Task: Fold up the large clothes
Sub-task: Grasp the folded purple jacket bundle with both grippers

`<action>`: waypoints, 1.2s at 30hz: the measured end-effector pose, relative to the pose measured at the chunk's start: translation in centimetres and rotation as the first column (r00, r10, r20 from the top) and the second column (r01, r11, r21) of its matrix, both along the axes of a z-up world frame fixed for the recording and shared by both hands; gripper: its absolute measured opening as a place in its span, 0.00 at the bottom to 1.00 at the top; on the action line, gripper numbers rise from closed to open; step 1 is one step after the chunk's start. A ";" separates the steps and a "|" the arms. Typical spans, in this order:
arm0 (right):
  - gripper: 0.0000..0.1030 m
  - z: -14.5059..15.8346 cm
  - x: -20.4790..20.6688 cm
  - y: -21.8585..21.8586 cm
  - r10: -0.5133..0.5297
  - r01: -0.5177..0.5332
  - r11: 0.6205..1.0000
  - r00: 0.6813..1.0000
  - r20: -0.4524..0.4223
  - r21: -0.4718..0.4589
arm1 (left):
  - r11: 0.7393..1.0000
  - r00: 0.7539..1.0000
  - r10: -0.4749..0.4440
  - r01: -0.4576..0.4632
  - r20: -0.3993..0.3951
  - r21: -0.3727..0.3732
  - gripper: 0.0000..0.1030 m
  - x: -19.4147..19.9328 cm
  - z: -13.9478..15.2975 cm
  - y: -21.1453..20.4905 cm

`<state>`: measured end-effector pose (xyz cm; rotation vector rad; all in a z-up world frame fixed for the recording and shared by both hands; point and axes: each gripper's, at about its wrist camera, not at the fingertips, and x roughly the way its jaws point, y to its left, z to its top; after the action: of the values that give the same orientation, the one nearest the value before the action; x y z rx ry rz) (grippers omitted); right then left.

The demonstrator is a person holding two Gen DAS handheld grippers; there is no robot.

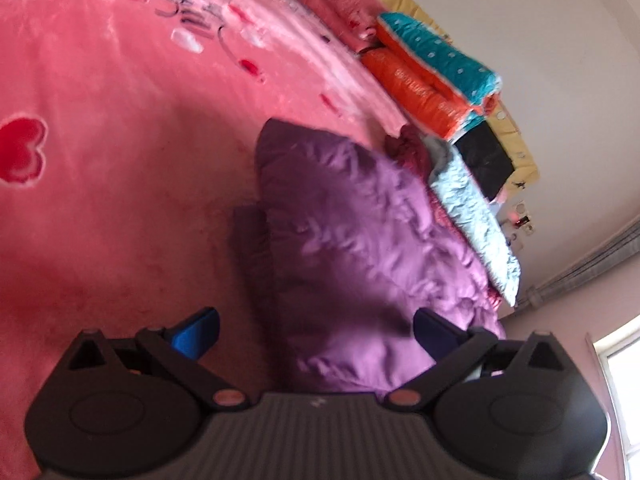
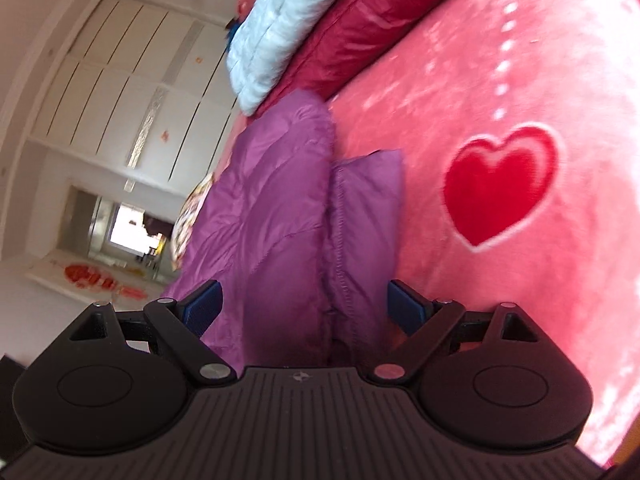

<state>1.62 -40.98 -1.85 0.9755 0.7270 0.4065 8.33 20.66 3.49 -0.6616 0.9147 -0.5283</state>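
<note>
Purple, puffy and quilted, the large jacket [image 1: 360,232] lies on a bed under a pink plush blanket [image 1: 120,160]. In the left wrist view it sits just ahead of the left gripper [image 1: 316,330], reaching away toward the far right, with a darker fold or sleeve [image 1: 252,240] beside it on its left. In the right wrist view the same jacket [image 2: 272,200] runs from between the blue finger pads out toward the far side, and a narrower stitched part [image 2: 364,208] lies along its right edge, touching it.

The left gripper has its jaws spread wide, with nothing between them; whether the right-hand pad touches the cloth cannot be told. The right gripper [image 2: 308,306] also has its jaws spread, straddling the near end of the jacket without pinching it.

Beyond the jacket lie a dark red garment [image 2: 360,24] and a pale blue quilted one [image 2: 280,20]. A red heart [image 2: 500,188] is printed on the blanket to the right. Farther back are folded orange and teal quilts [image 1: 436,68], and white wardrobe doors [image 2: 120,80] stand on the left.
</note>
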 end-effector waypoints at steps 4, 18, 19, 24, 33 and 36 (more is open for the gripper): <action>1.00 0.5 1.2 1.2 0.079 -0.079 0.997 0.997 -0.004 -0.028 | 0.997 0.998 -0.058 0.058 -0.001 -0.045 0.99 1.1 -0.8 -1.3; 1.00 0.1 3.5 2.9 0.114 -0.112 0.992 0.993 -0.035 0.061 | 0.959 0.961 -0.275 0.272 -0.032 -0.077 0.99 4.7 -1.6 -9.1; 1.00 0.2 3.4 3.1 0.095 -0.093 0.994 0.995 -0.043 0.051 | 0.961 0.963 -0.268 0.265 -0.027 -0.082 0.99 4.6 -1.6 -9.2; 1.00 1.3 2.7 4.8 0.021 -0.023 0.999 0.999 -0.049 -0.047 | 0.972 0.973 -0.231 0.231 0.015 -0.039 0.93 3.6 -1.2 -10.3; 0.60 4.5 -0.1 8.0 -0.079 0.070 0.957 0.997 -0.020 -0.282 | 0.988 0.987 -0.150 0.149 0.053 0.031 0.63 1.9 0.9 -11.0; 0.50 6.3 -1.0 10.0 -0.096 0.093 0.908 0.995 0.012 -0.410 | 0.991 0.990 -0.126 0.123 0.067 0.047 0.55 1.2 1.7 -11.1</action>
<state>0.60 -31.01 4.47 0.6108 0.7326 0.1529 9.54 9.53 5.15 -0.5467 0.9032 -0.6382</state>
